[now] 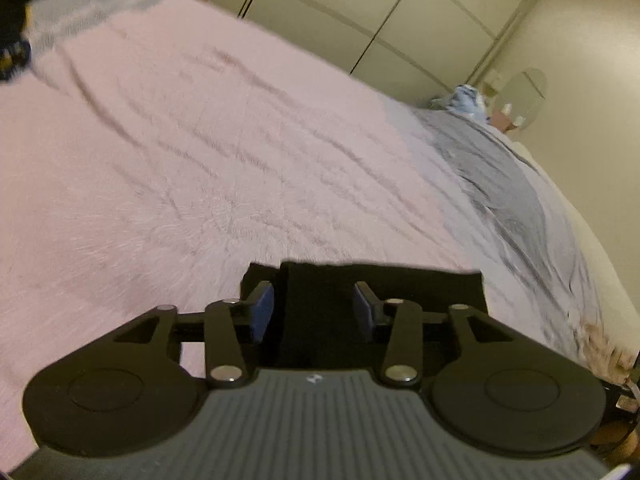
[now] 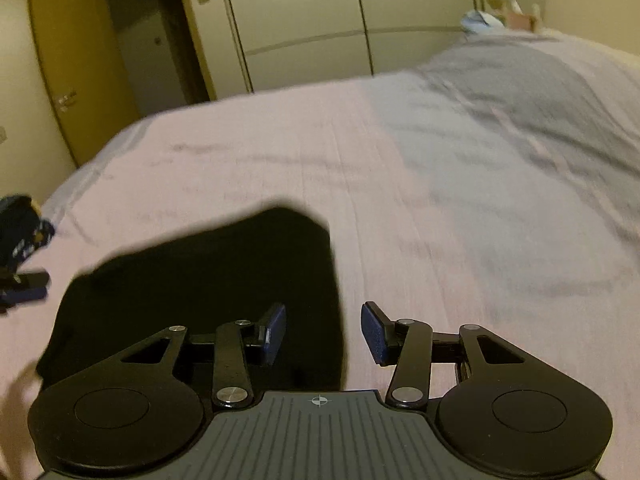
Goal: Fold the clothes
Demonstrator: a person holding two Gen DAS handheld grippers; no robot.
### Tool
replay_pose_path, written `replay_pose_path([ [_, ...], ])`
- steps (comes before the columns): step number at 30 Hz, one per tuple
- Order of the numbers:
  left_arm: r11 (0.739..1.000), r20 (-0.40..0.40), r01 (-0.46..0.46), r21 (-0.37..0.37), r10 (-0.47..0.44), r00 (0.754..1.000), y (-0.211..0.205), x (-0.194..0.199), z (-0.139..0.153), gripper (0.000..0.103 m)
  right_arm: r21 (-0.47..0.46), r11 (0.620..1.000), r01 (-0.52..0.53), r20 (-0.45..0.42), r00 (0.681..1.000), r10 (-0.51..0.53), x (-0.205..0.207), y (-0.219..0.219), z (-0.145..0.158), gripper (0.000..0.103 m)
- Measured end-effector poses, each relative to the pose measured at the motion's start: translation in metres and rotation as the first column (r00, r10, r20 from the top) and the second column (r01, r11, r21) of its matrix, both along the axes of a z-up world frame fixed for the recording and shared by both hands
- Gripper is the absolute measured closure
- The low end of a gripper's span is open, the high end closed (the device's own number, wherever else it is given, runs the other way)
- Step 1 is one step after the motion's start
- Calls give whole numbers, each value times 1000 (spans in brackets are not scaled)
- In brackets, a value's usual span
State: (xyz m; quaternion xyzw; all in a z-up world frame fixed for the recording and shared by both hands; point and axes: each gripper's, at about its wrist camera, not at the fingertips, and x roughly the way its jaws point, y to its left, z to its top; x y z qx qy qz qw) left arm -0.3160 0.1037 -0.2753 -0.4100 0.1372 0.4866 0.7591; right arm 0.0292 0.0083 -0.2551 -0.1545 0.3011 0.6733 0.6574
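A black garment (image 2: 240, 272) lies flat on the pink blanket (image 2: 280, 152) of a bed. In the left wrist view the garment (image 1: 420, 284) lies just below my left gripper (image 1: 313, 308). That gripper is open, its blue pads apart and clear of the cloth. My right gripper (image 2: 323, 330) is open too. Its left finger hangs over the garment's right edge and its right finger over bare blanket. Two dark fingers with a blue pad (image 2: 28, 292), seemingly the left gripper's, poke in at the left edge of the right wrist view, by the garment's left side.
A dark blue patterned thing (image 2: 20, 228) lies at the bed's left edge. A grey sheet (image 2: 520, 120) covers the right part of the bed, with light blue clothes (image 2: 480, 22) at its far end. Wardrobe doors (image 2: 300, 20) and a brown door (image 2: 72, 60) stand behind.
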Motion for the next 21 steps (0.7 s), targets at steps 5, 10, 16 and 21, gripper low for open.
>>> replay_pose_path([
  [5, 988, 72, 7, -154, 5, 997, 46, 10, -37, 76, -25, 1000, 16, -119, 993, -19, 25, 65, -9, 56],
  [10, 999, 111, -18, -27, 21, 994, 25, 9, -40, 98, -47, 999, -12, -203, 979, 3, 26, 93, -26, 76],
  [16, 994, -38, -31, 100, 35, 999, 6, 11, -40, 96, -33, 999, 13, -15, 1000, -13, -2, 105, -32, 78],
  [21, 998, -102, -45, 45, 49, 994, 22, 13, -63, 95, -102, 995, 15, 56, 998, -9, -14, 124, -60, 78],
])
